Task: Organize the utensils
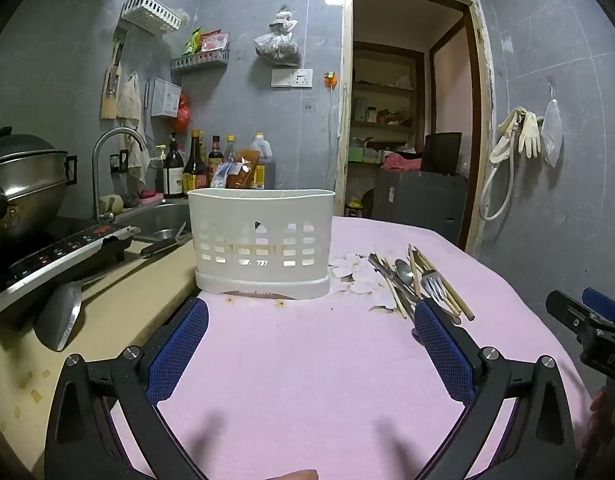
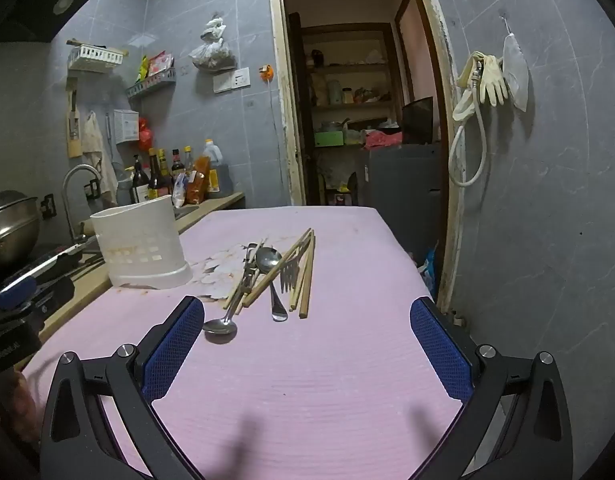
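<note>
The left gripper (image 1: 309, 320) is hovering over a pink cloth (image 1: 307, 380) with its jaws spread wide and nothing between them. Straight ahead at twelve o'clock, a white slotted holder (image 1: 261, 236) is standing upright at the cloth's far left edge, just beside the beige counter (image 1: 119, 312). At about two o'clock from this gripper, a pile of utensils (image 1: 415, 280) is lying on the cloth: wooden chopsticks (image 1: 447, 284), a spoon (image 1: 404, 271) and a fork (image 1: 433, 286), all crossing one another.

The right gripper (image 2: 307, 320) is also hanging above the cloth, jaws released and empty. From its view the pile is sitting at eleven to twelve o'clock, near the fingertips but apart from them. A second spoon (image 2: 223, 322) is resting with its bowl nearest the left finger (image 2: 175, 344), its handle running up into the heap. The chopsticks are fanning out toward one o'clock, with the fork lying among them, tines pointing away. The holder is standing at ten o'clock, well clear of the pile, with pale flakes (image 2: 223, 264) scattered between the two.

At the left edge of the right view, part of the other gripper is showing, held by a hand (image 2: 15, 412).
</note>
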Available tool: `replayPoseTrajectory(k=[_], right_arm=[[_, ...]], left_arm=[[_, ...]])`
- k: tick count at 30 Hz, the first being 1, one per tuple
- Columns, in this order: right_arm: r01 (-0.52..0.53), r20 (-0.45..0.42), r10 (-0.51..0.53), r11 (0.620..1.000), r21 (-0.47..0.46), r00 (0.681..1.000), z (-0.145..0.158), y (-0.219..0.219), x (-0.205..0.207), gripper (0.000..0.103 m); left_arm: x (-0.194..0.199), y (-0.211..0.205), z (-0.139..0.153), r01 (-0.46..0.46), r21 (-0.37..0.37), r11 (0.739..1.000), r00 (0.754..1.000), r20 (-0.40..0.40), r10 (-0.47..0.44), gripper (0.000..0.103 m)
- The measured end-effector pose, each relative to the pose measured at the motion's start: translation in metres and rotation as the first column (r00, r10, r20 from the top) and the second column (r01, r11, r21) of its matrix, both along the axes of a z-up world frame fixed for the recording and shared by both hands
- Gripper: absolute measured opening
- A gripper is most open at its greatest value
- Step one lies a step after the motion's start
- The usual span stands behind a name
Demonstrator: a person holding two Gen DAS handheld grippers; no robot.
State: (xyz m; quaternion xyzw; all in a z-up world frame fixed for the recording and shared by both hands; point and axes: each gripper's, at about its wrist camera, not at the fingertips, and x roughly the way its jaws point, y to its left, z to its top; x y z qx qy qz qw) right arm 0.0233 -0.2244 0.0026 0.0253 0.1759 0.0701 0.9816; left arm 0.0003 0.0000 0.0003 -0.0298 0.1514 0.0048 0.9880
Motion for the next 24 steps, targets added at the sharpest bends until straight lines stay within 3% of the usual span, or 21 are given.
replayPoseTrajectory(k=[24], right_arm=[[-0.004,0.022,0.004,1.0,0.006,1.0,-0.0001,0.0008,-0.0012,0.103]], left_arm=[[-0.0004,-0.0026,0.0014,0.009,0.007,1.0,1.0,0.009,-0.009,0.101]])
